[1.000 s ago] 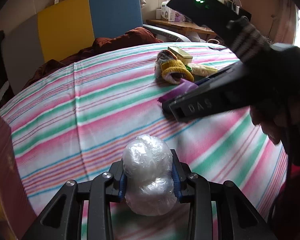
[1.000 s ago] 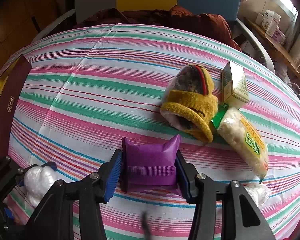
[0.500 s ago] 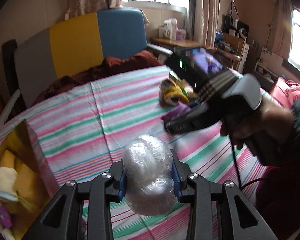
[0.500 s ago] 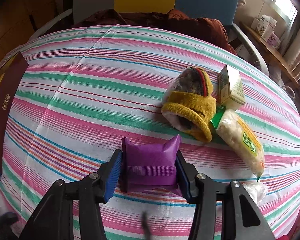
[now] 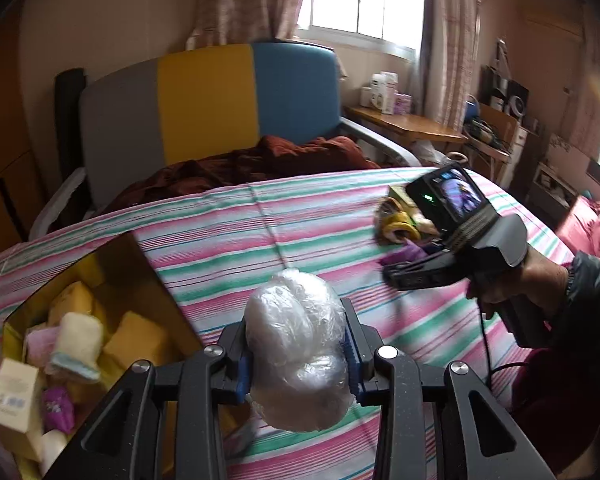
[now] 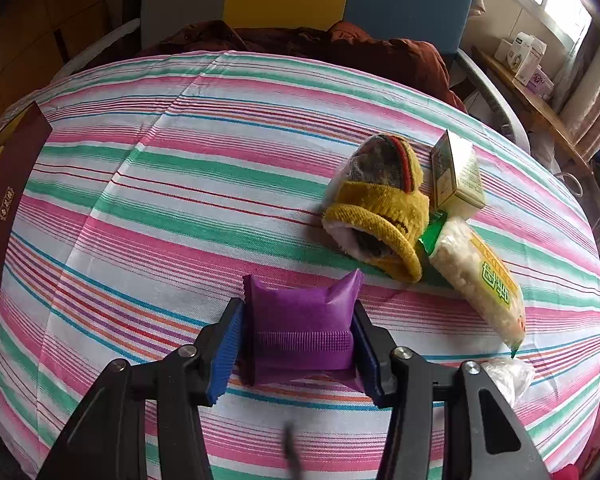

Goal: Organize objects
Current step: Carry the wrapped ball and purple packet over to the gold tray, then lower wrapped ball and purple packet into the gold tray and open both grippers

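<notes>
My left gripper [image 5: 296, 354] is shut on a clear plastic-wrapped white bundle [image 5: 296, 356] and holds it above the striped tablecloth, just right of an open yellow-lined box [image 5: 76, 344] that holds several soft items. My right gripper [image 6: 298, 344] is shut on a purple packet [image 6: 300, 328] low over the cloth; it also shows in the left wrist view [image 5: 404, 272]. Beyond it lie a yellow knitted sock bundle [image 6: 380, 208], a small green-yellow carton [image 6: 456, 176] and a bag of white snacks [image 6: 476, 280].
The round table has a pink, green and white striped cloth [image 6: 180, 184]. The box's dark red wall [image 6: 8, 216] stands at the left. A clear plastic bundle [image 6: 508, 376] lies at the right edge. A chair with a brown blanket [image 5: 236, 168] stands behind.
My left gripper has lifted and swung left with the wrapped bundle, so the open box has come into view. My right gripper has stayed nearly still with the purple packet.
</notes>
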### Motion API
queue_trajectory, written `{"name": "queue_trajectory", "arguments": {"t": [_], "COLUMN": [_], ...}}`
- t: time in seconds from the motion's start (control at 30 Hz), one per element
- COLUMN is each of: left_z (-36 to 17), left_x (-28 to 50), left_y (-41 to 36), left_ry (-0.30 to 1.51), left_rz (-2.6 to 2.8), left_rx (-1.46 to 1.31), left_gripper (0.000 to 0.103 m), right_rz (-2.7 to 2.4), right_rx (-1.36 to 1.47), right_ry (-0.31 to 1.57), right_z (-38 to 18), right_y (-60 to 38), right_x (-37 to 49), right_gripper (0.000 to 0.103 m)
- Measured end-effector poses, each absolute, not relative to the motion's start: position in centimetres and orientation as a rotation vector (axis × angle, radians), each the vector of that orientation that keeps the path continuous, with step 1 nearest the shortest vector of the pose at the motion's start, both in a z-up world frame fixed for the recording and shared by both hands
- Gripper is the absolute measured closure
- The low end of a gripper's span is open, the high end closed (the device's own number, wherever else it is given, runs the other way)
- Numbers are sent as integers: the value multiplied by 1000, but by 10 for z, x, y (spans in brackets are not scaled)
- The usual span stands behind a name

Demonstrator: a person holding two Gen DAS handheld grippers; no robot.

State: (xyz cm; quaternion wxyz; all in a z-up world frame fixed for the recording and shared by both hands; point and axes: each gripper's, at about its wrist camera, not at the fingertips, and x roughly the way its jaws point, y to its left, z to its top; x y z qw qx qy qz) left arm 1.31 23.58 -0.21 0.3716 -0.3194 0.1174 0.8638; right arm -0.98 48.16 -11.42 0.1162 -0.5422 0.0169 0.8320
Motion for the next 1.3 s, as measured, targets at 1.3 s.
{"name": "queue_trajectory", "arguments": {"t": [1.3], "left_z": [-38], "left_x": [-52], "left_y": [54], "left_ry": [22], "left_rz": [2495], "left_rx": [-1019], "left_gripper": [66], "right_rz": [2582], "right_rx": [-1642], "right_ry": [136], "right_z": [-73], "right_y": [363], "right_x": [-20], "right_gripper": [60]}}
